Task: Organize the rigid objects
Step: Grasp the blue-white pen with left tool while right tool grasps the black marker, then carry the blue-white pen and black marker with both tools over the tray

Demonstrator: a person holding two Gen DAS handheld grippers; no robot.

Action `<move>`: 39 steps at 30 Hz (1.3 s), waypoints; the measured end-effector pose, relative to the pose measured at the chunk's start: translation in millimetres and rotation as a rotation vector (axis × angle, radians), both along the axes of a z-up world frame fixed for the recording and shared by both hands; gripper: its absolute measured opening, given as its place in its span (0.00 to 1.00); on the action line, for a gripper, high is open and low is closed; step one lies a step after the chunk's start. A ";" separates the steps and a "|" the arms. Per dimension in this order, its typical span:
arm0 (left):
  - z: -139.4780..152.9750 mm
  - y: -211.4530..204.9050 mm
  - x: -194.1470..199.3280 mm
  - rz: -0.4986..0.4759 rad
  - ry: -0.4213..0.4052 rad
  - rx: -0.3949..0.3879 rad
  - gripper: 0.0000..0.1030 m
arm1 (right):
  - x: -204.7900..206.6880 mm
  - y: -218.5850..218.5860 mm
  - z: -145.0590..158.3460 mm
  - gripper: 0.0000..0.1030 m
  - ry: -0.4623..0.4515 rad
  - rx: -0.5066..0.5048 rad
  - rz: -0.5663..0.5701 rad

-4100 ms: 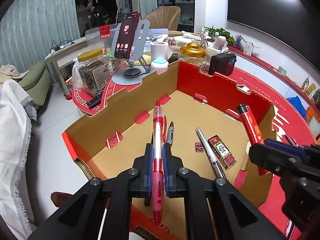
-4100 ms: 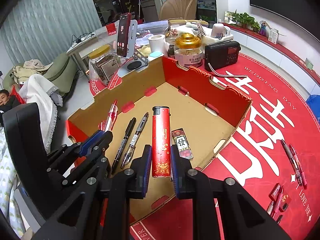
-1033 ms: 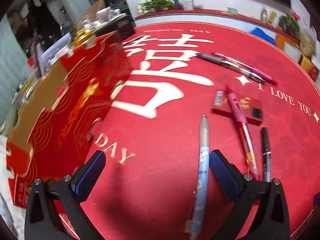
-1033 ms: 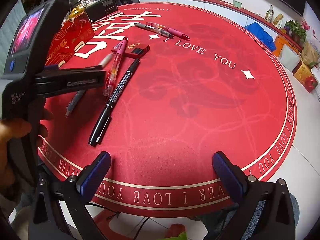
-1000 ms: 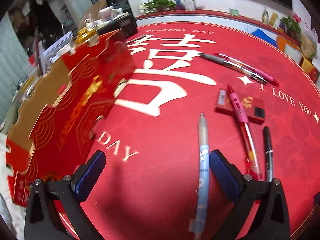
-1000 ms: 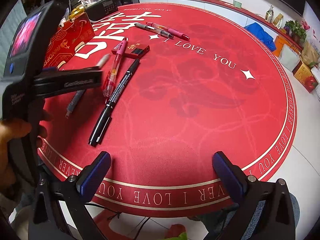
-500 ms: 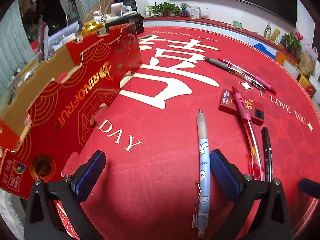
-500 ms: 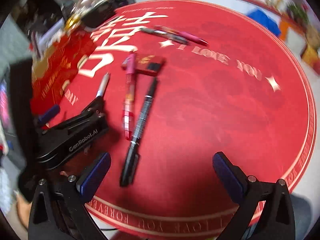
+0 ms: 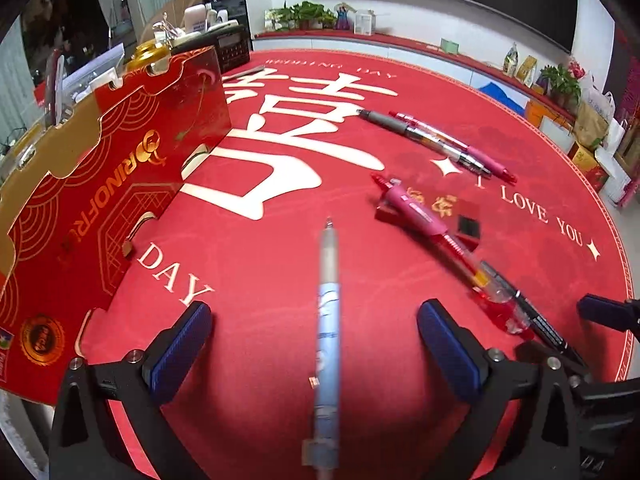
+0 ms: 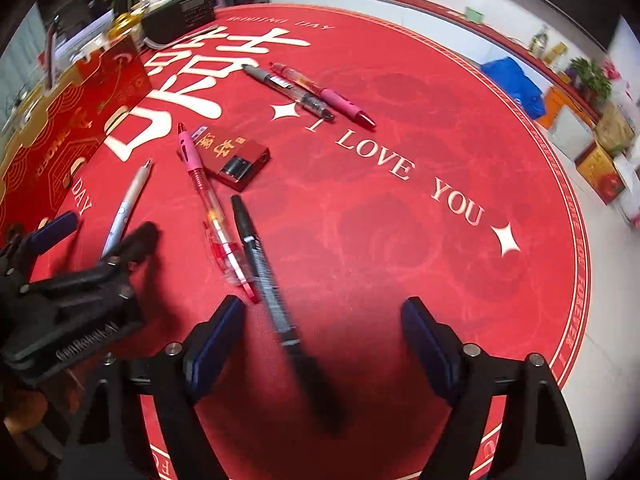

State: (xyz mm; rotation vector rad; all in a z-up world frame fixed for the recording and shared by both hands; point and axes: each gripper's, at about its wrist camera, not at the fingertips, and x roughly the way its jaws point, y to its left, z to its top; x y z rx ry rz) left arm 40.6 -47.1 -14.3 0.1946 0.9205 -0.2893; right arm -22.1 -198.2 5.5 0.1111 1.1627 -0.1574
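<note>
My left gripper (image 9: 314, 344) is open, its jaws on either side of a light blue pen (image 9: 328, 320) lying on the red table mat (image 9: 280, 240). My right gripper (image 10: 322, 340) is open over a black marker (image 10: 264, 276). Next to the marker lies a red clear pen with a pink grip (image 10: 208, 200), its tip resting on a red lighter box (image 10: 236, 154). The blue pen (image 10: 126, 204) and the left gripper (image 10: 52, 228) also show in the right wrist view. Farther off lie a grey pen (image 10: 288, 90) and a pink pen (image 10: 324, 94), side by side.
The red and gold cardboard box (image 9: 104, 168) stands at the left of the mat. Behind it are a black radio (image 10: 180, 12) and a gold-lidded jar (image 9: 150, 52). The mat's round edge (image 10: 576, 280) drops off at the right.
Both grippers have moved from the box to the pens on the mat, and have let go of the red pen and lighter. The left now straddles the blue pen, the right the black marker.
</note>
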 end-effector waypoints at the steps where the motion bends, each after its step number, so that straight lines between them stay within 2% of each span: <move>1: -1.2 3.4 0.4 0.012 0.011 -0.028 1.00 | 1.8 1.1 0.7 0.78 -0.008 -0.001 0.026; 7: 1.0 3.3 3.3 0.001 0.023 -0.022 1.00 | 11.8 6.1 -2.2 0.76 0.020 0.001 0.147; 9: 0.4 3.7 2.7 -0.008 0.018 -0.023 1.00 | 7.5 9.2 1.0 0.63 0.019 0.002 0.186; 11: -0.2 4.1 1.3 -0.010 0.008 -0.027 1.00 | 0.8 12.9 4.7 0.28 0.019 0.004 0.223; 12: -0.4 4.3 0.8 -0.010 0.003 -0.029 1.00 | -2.1 13.6 5.3 0.23 0.024 0.005 0.228; 16: -0.7 4.6 0.9 -0.008 0.000 -0.030 1.00 | -4.8 14.8 6.5 0.21 0.035 0.001 0.254; 20: -0.5 4.4 -0.4 0.002 0.000 -0.030 1.00 | 4.3 26.5 7.4 0.21 0.068 -0.044 0.333; 21: -0.4 4.4 -1.0 0.008 -0.001 -0.030 1.00 | 5.1 26.1 7.5 0.21 0.081 -0.041 0.330; 23: -0.5 3.6 -1.7 0.024 0.000 -0.030 1.00 | 3.0 23.4 8.2 0.10 0.098 -0.005 0.309; 27: -1.0 -1.3 -3.5 0.032 -0.010 -0.032 1.00 | -18.7 18.9 9.1 0.09 0.062 -0.020 0.246; 30: -0.3 -7.4 -3.3 0.005 0.001 -0.030 0.99 | -36.7 6.7 10.0 0.09 0.041 0.063 0.175; 32: 2.4 -7.9 -2.9 0.010 0.026 -0.029 0.92 | -49.1 1.1 13.6 0.09 0.020 0.092 0.139; 34: 8.4 -8.5 -6.1 -0.011 0.032 -0.026 0.66 | -59.5 -2.9 20.6 0.09 -0.010 0.113 0.106; 35: 11.1 -8.6 -7.5 -0.029 0.034 -0.024 0.30 | -64.0 -4.7 24.1 0.09 -0.024 0.122 0.089; 36: 13.4 -7.4 -8.2 -0.056 0.056 -0.019 0.10 | -67.5 -6.4 27.0 0.09 -0.036 0.128 0.075; 39: 16.7 2.7 -11.3 -0.070 0.127 -0.068 0.10 | -75.7 -8.9 37.7 0.09 -0.075 0.156 0.026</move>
